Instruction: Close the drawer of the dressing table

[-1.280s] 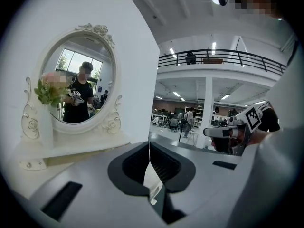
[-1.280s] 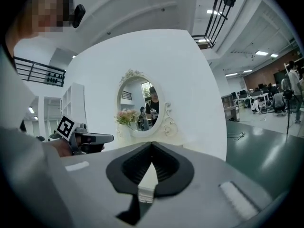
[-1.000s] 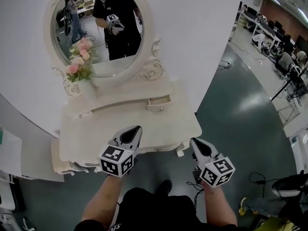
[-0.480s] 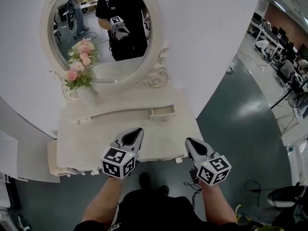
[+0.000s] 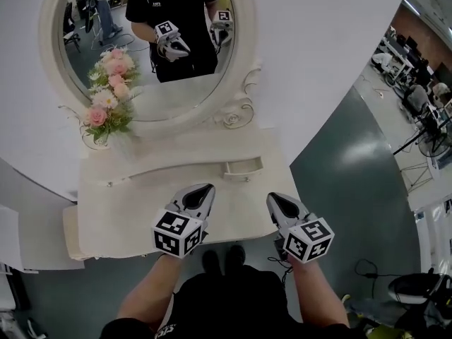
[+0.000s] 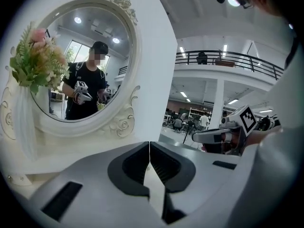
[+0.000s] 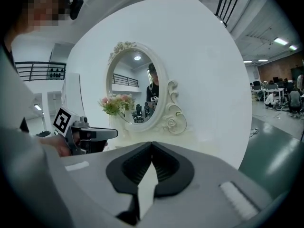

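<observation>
A white dressing table (image 5: 120,210) with an oval mirror (image 5: 141,55) stands against a white wall. Its small drawer (image 5: 244,168) sticks out a little from the raised shelf under the mirror, right of centre. My left gripper (image 5: 201,188) is shut and empty over the tabletop's front part, short of the drawer and to its left. Above the table's front right edge my right gripper (image 5: 276,198) is also shut and empty, just short of the drawer. In the gripper views the left gripper (image 6: 150,145) and right gripper (image 7: 152,145) show their jaws closed together. The drawer is hidden in both.
A vase of pink flowers (image 5: 106,108) stands at the mirror's left. A cream stool (image 5: 69,237) sits beside the table's left end. Green floor (image 5: 353,189) opens to the right, with cables (image 5: 371,268) lying on it. The mirror shows a person holding both grippers.
Both grippers have moved forward from before the table's front edge to over its top, nearer the drawer. The drawer stands out as before.
</observation>
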### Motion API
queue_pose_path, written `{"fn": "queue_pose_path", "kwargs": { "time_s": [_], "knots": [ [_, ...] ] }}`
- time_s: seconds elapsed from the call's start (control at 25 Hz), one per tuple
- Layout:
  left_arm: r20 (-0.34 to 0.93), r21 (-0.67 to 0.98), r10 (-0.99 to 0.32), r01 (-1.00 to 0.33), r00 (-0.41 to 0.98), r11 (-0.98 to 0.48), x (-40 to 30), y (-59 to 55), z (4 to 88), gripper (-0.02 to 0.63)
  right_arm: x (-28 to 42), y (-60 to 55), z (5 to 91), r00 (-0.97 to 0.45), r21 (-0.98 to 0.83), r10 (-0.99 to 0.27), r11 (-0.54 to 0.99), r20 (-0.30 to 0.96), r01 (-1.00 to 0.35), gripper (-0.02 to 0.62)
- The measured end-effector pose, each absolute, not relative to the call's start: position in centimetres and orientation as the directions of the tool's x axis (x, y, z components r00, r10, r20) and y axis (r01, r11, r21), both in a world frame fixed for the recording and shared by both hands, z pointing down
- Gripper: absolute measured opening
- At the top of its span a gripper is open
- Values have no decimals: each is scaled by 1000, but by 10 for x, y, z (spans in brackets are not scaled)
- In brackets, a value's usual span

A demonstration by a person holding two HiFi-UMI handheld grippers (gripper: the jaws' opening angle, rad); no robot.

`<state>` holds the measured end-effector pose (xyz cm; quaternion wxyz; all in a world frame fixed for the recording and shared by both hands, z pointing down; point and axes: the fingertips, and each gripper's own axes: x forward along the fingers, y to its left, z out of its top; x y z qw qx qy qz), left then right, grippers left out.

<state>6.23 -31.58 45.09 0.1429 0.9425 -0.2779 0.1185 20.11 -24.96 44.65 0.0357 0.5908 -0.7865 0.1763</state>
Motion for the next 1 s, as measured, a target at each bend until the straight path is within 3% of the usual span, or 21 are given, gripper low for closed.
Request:
{"fn": "queue_pose_path", "kwargs": {
  "time_s": [0.12, 0.2, 1.0],
  "knots": [
    [319, 203, -483, -557, 815, -805, 69, -326, 461, 11, 202, -266, 460, -311, -249, -904, 242, 294, -938, 12],
    [330, 211, -483, -562, 811, -800, 74, -333, 467, 11, 203, -275, 471, -324, -263, -892, 245, 317, -933, 67],
    [403, 278, -480, -604, 779, -747, 86, -352, 518, 11, 214, -338, 604, -306, -250, -768, 195, 562, -948, 138]
  ]
}}
